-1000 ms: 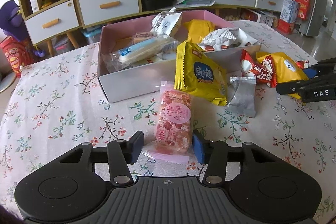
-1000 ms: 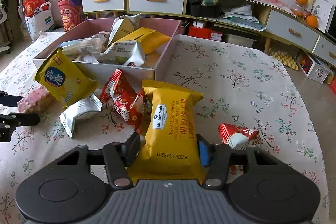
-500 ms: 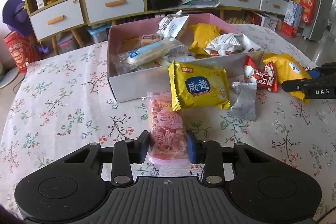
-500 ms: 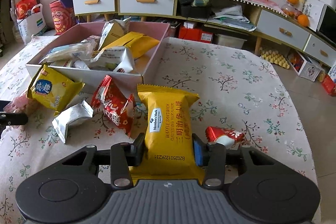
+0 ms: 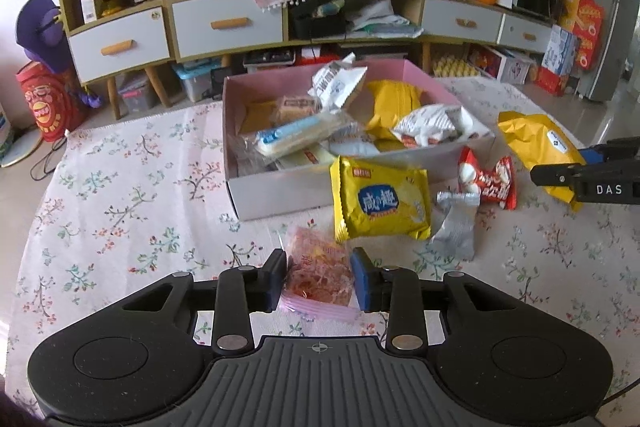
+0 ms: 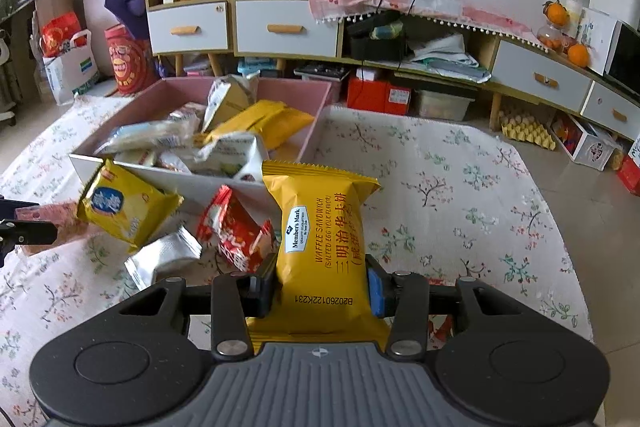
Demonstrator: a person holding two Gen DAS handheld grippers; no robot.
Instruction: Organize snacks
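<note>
My left gripper [image 5: 319, 281] is shut on a pink snack bar packet [image 5: 318, 273] and holds it above the floral table in front of the pink box [image 5: 276, 197]. My right gripper [image 6: 320, 291] is shut on a yellow waffle sandwich packet [image 6: 320, 235], lifted off the table to the right of the box [image 6: 192, 185]. The box holds several snack packets. The right gripper and its yellow packet [image 5: 540, 151] show at the right edge of the left wrist view.
On the table before the box lie a yellow cracker packet [image 5: 380, 203], a silver packet [image 5: 456, 223] and a red packet [image 5: 486, 177]. A small red packet [image 6: 440, 327] lies under my right gripper. A cabinet with drawers [image 5: 224, 23] stands behind the table.
Both grippers closed on their packets and lifted them off the table. The yellow cracker packet tipped from leaning on the box to lying flatter.
</note>
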